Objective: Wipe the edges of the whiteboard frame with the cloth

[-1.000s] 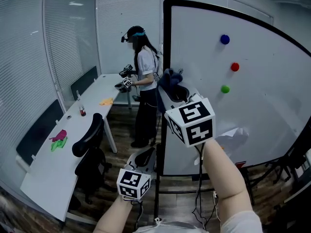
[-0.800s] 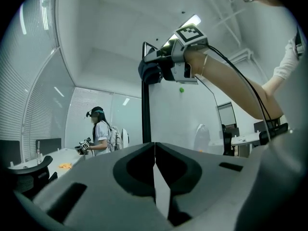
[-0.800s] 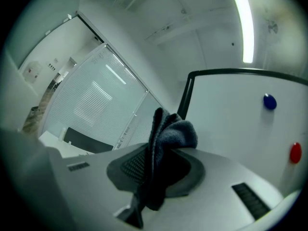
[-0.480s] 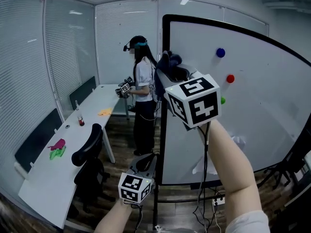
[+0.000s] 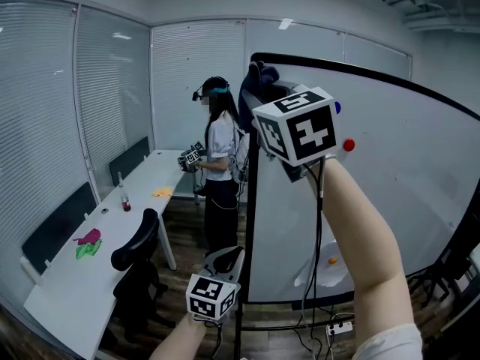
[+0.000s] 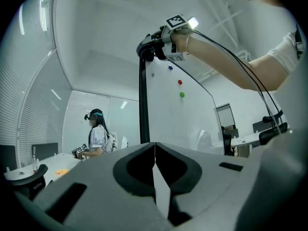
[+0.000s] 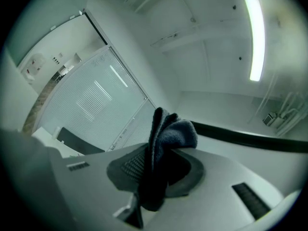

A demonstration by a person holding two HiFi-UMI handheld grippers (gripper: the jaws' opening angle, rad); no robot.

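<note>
Right gripper high, left gripper low.

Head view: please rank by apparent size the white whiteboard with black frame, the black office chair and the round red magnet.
1. White whiteboard with black frame: largest by far.
2. Black office chair.
3. Round red magnet: clearly smallest.

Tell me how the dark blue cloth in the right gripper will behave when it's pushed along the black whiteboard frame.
The dark blue cloth looks soft and floppy: it bunches in folds where the right gripper clamps it. It is probably light, as the loose end stands up unsupported. Against the black whiteboard frame it should mould to the edge.
</note>
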